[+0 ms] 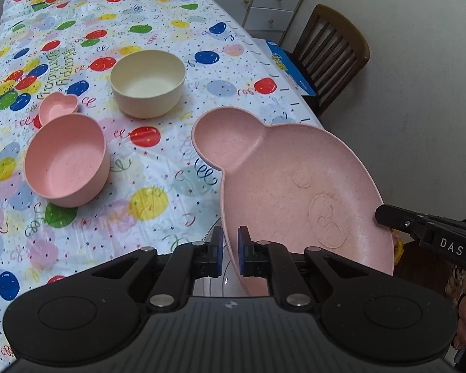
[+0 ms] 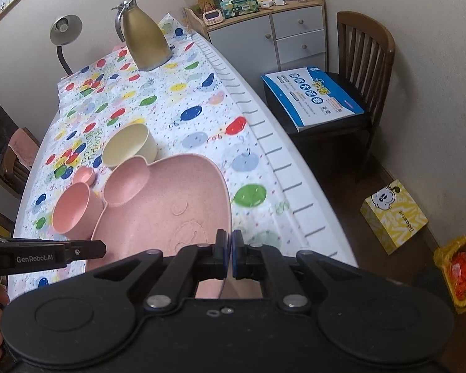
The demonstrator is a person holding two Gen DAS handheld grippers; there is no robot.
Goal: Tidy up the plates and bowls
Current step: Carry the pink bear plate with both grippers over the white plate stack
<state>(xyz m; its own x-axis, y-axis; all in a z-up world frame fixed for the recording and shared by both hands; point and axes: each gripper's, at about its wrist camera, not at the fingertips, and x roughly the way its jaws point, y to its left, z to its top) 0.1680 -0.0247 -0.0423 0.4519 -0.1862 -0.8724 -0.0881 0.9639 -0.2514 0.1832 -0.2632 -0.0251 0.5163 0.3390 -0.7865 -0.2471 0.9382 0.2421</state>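
We hold pink bear plate (image 1: 295, 186) aloft: left gripper (image 1: 230, 250) pinches rim at 7 o'clock, right gripper (image 2: 229, 256) pinches opposite rim. Judged light, stiff, slick; grip rim only.

Small bowl (image 1: 58, 106) behind left bowl (image 1: 66, 159); another bowl (image 1: 148, 82) right.

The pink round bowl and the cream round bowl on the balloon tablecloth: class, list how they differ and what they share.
The pink round bowl is pink and speckled; the cream round bowl is pale cream and plain. The pink bowl sits beside the small pink heart-shaped dish; the cream bowl stands apart, farther up the table. Both are upright, empty, and deep-sided.
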